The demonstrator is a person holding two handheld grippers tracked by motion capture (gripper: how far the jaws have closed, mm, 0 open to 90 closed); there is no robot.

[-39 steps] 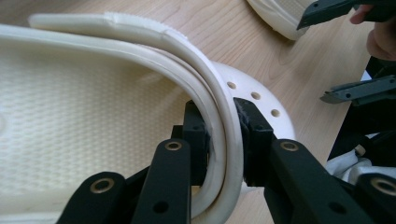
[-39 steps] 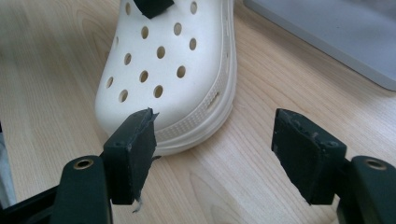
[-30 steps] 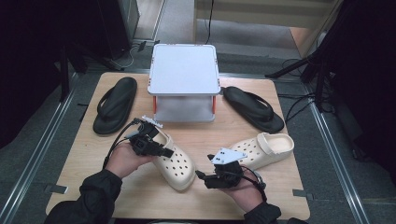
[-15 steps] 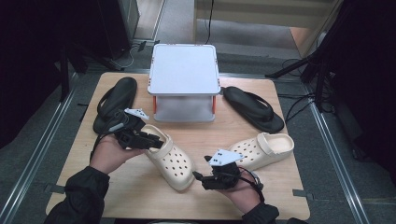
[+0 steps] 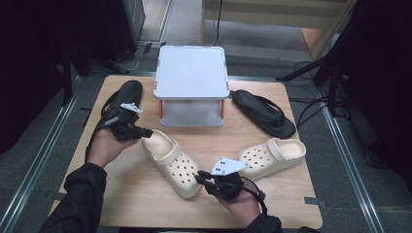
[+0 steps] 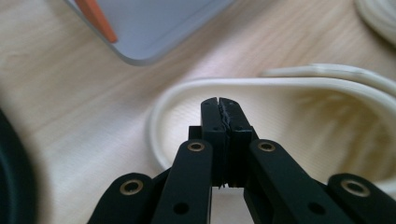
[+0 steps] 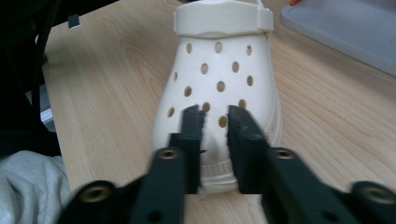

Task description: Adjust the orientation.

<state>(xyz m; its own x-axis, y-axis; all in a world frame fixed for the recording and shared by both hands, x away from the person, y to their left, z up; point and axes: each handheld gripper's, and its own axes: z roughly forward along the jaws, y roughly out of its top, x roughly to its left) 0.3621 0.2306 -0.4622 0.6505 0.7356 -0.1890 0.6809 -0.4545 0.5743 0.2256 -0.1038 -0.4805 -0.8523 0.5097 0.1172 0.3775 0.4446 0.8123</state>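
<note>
Two cream clogs lie on the wooden table. The nearer clog point(image 5: 171, 161) lies slantwise in the middle, heel toward my left gripper point(image 5: 145, 131). In the left gripper view my left gripper point(image 6: 219, 101) has just been closing; its jaws meet with nothing between them, just short of that clog's heel rim point(image 6: 280, 86). My right gripper point(image 5: 199, 177) sits at the toe of the same clog point(image 7: 219, 70). Its jaws point(image 7: 215, 112) have just been closing to a narrow slit, blurred, with nothing clamped between them. The second clog point(image 5: 272, 155) lies to the right.
A white two-level stand point(image 5: 192, 73) with orange posts occupies the table's far middle. One black flip-flop point(image 5: 121, 97) lies at the far left behind my left hand, another point(image 5: 262, 114) at the far right. Bare wood shows along the table's near edge point(image 5: 145, 208).
My left hand has drawn back to the left, from over the clog's heel strap to just outside the heel. Both grippers' jaws have closed. The right hand has stayed put.
</note>
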